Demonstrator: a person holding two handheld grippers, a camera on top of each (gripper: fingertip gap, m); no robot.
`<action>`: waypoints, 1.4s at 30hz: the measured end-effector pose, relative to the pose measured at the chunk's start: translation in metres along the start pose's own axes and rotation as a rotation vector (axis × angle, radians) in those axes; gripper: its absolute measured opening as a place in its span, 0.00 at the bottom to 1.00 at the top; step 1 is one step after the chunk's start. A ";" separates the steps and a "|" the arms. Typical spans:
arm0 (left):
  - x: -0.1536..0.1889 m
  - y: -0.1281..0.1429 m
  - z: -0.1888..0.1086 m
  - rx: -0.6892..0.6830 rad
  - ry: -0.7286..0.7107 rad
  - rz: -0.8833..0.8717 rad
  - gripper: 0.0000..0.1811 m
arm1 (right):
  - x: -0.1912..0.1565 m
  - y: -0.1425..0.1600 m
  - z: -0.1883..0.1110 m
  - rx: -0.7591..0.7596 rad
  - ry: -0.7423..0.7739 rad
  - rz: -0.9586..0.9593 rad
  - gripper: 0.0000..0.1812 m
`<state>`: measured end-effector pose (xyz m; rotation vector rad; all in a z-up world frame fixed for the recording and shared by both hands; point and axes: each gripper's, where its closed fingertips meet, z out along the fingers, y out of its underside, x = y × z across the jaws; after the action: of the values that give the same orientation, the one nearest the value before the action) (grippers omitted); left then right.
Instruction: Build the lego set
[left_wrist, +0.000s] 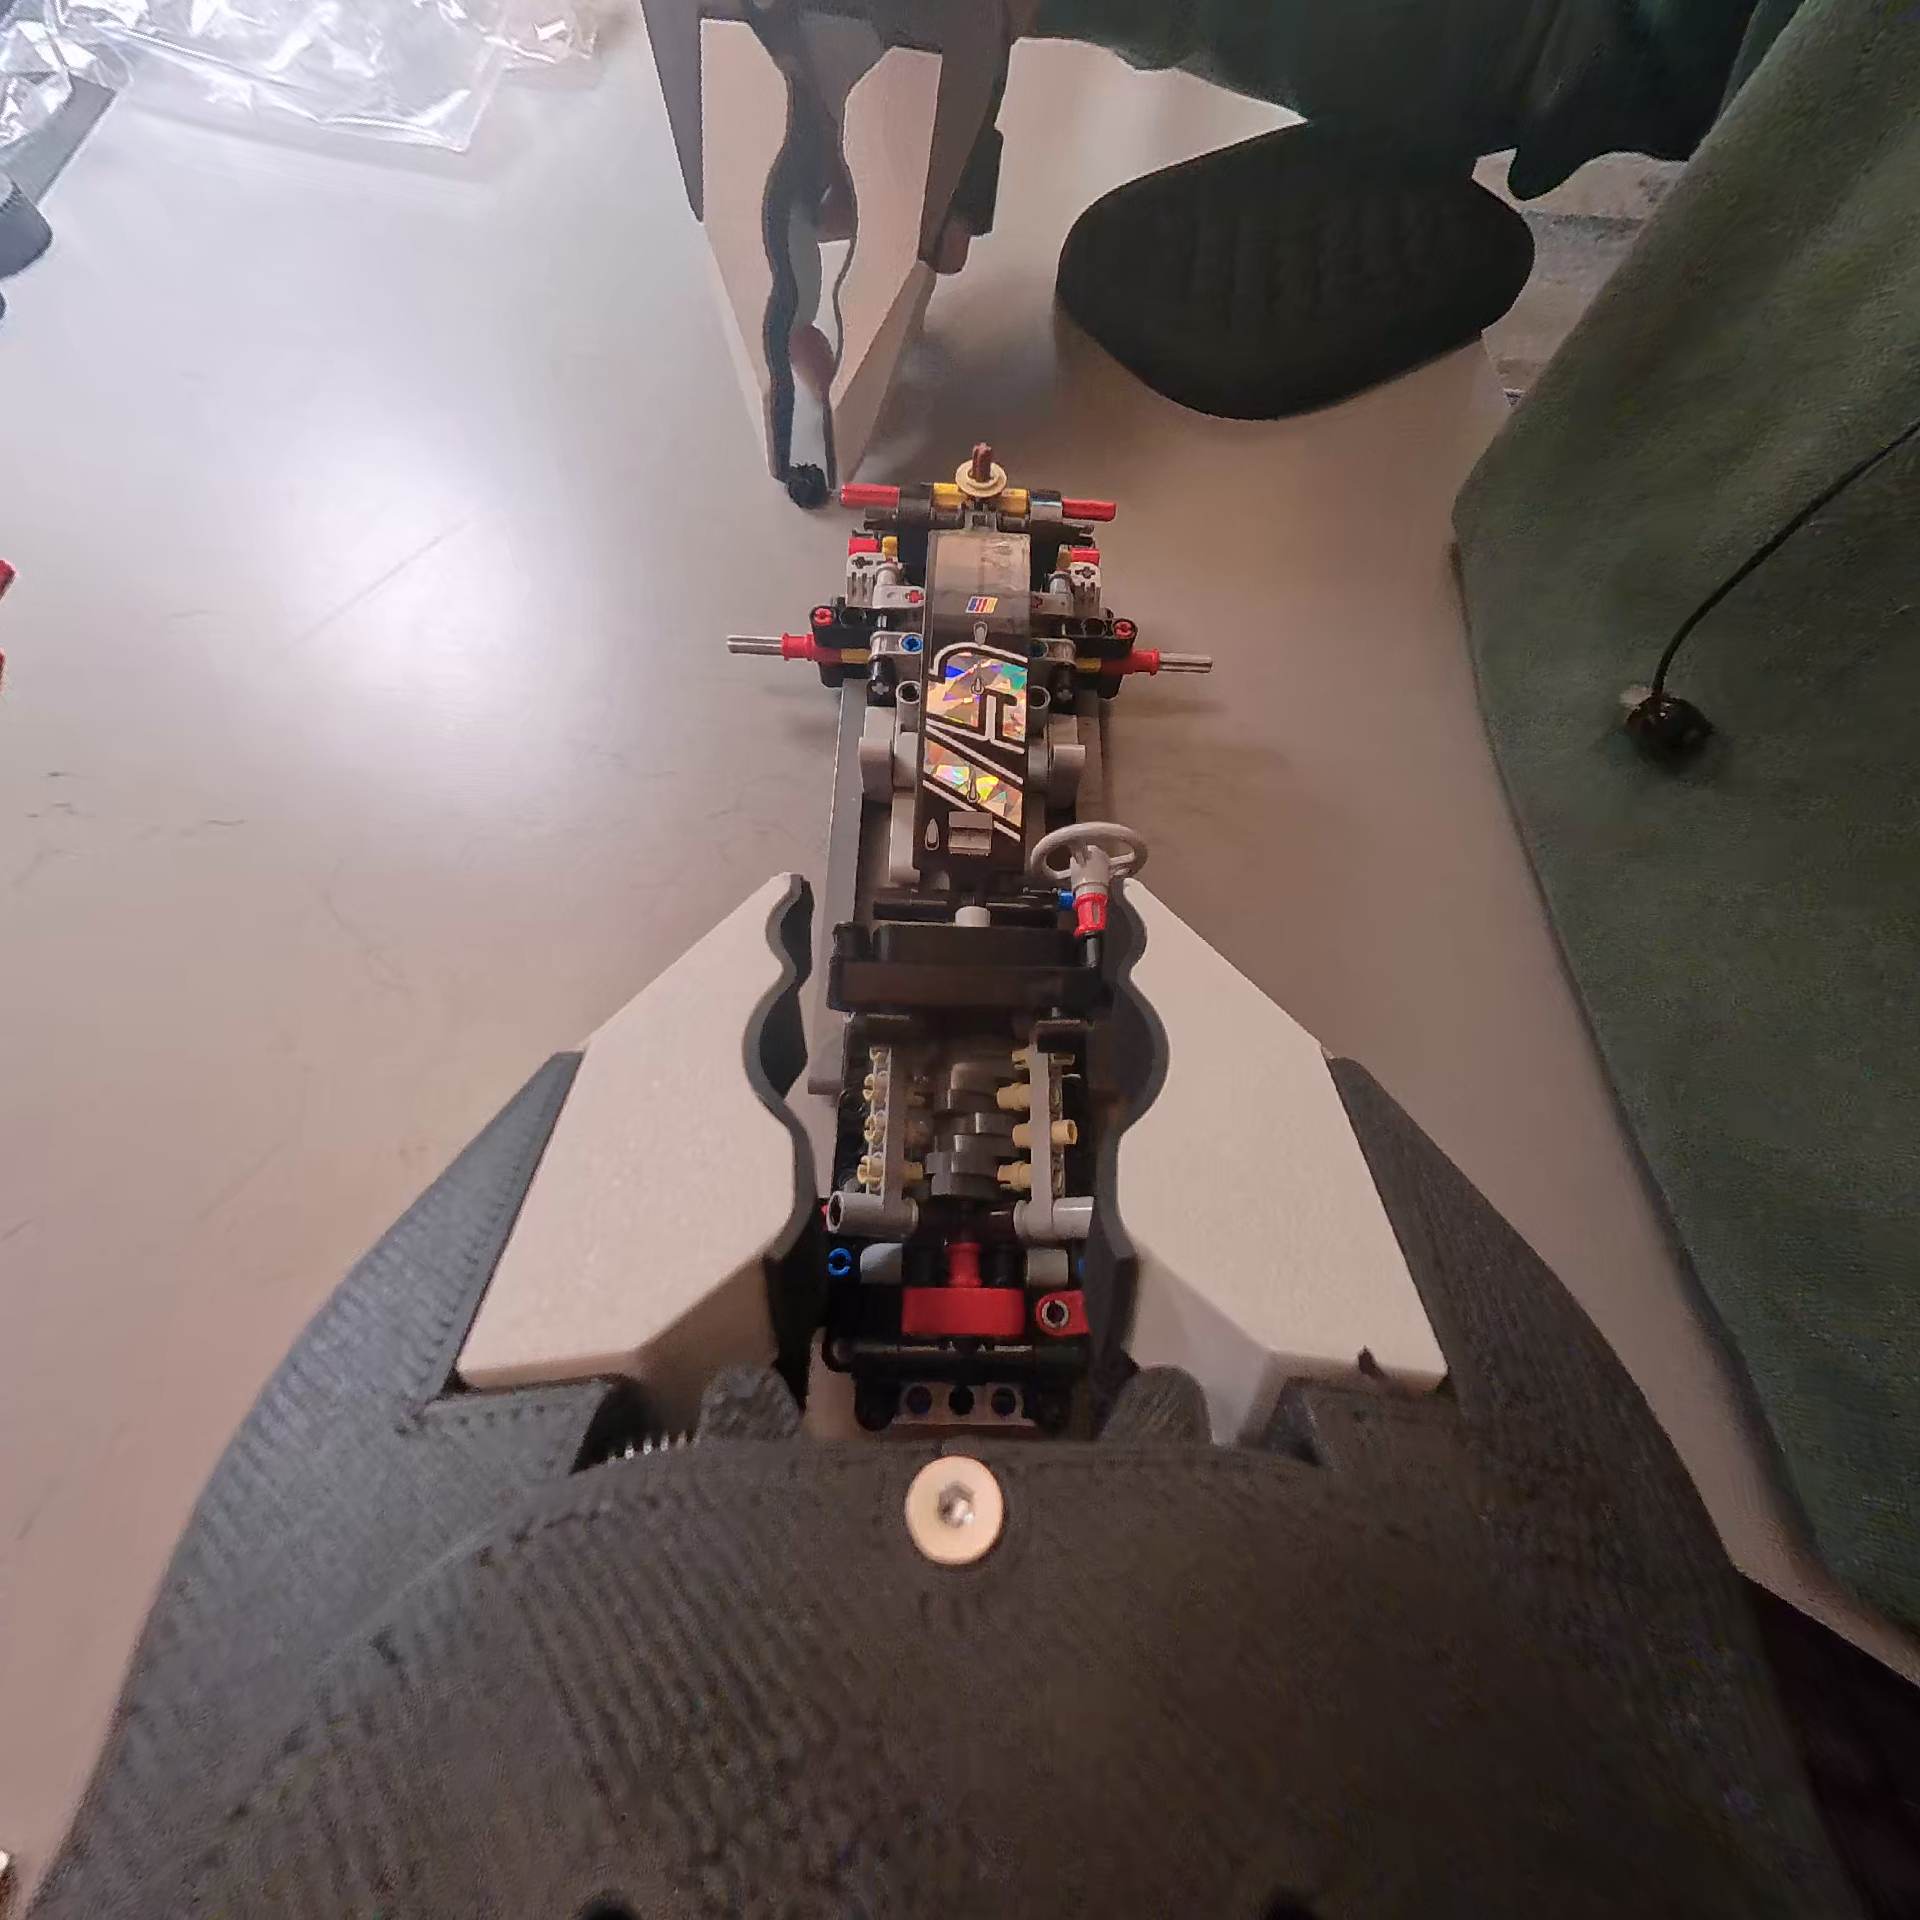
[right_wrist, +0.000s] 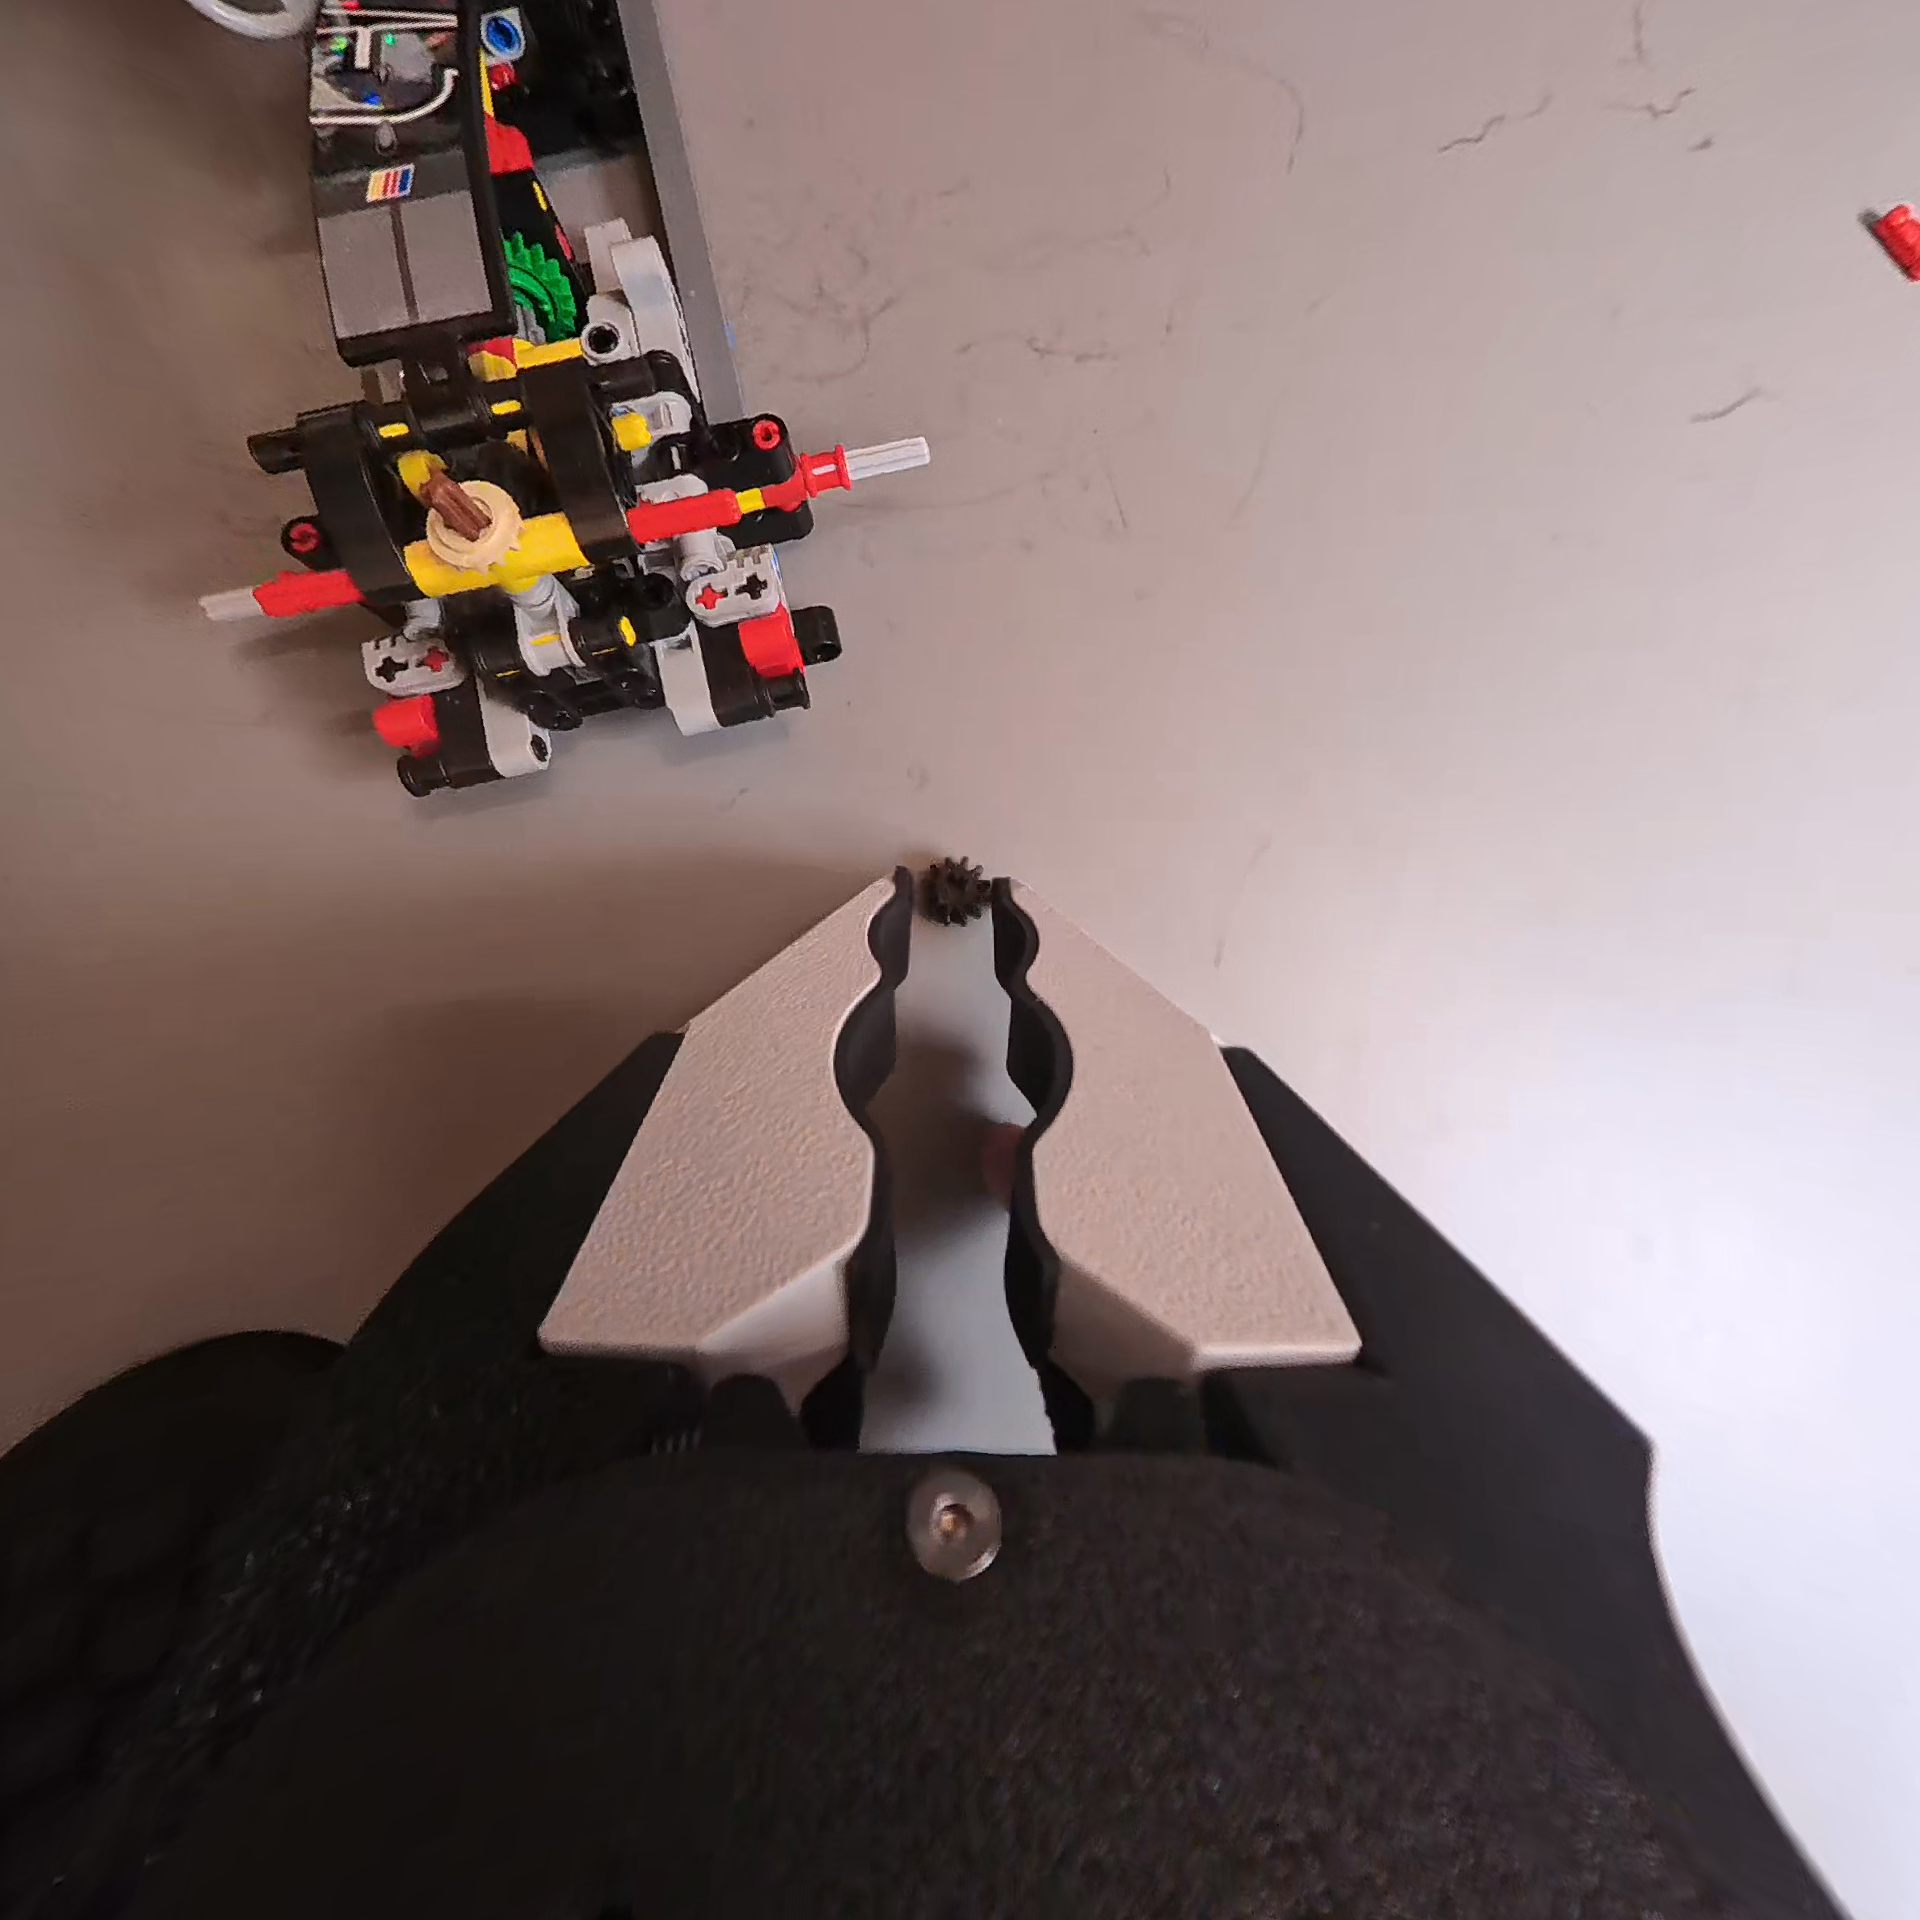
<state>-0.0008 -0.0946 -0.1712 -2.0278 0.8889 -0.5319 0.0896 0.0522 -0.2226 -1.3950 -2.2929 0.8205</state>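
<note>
L gripper (left_wrist: 961, 914), grey wedge fingers w/ black wavy pads, is closed around the rear half of the long black-and-grey lego car chassis (left_wrist: 971, 790); pads press both sides of the frame near the engine block, so it has hold of the chassis. Chassis lies lengthwise on the pale beige tabletop (left_wrist: 312, 727), front end pointing away, w/ a holographic sticker panel on top, a small light-grey steering wheel (left_wrist: 1088, 854) just beside the R pad, and red axle pins sticking out both sides at the front.

R gripper (right_wrist: 948, 894), same build, is nearly closed, tips pinching a tiny black toothed lego gear (right_wrist: 948, 889). Gear sits at the very fingertips, at or just above the table; cannot tell if it touches. In L wrist view the gear (left_wrist: 808, 483) is just beside the chassis's front left corner.

Front of chassis carries a tan gear on a brown axle (right_wrist: 470, 520), upright. Loose red lego piece (right_wrist: 1896, 241) lies well apart at far R. Clear plastic bags (left_wrist: 260, 62) at top left of L view; green fabric (left_wrist: 1714, 727) along the R edge.
</note>
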 end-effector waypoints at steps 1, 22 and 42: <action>0.000 0.000 0.000 -0.001 0.002 0.000 0.30 | -0.001 0.000 0.000 -0.004 -0.008 -0.014 0.07; 0.001 0.004 -0.001 0.013 0.007 -0.014 0.29 | -0.010 0.001 0.000 -0.044 -0.037 -0.037 0.10; 0.000 0.003 -0.003 0.022 -0.003 -0.016 0.29 | -0.010 -0.001 0.002 -0.017 -0.012 -0.045 0.06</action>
<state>-0.0041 -0.0972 -0.1722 -2.0167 0.8625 -0.5447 0.0926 0.0425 -0.2234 -1.3436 -2.3362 0.7996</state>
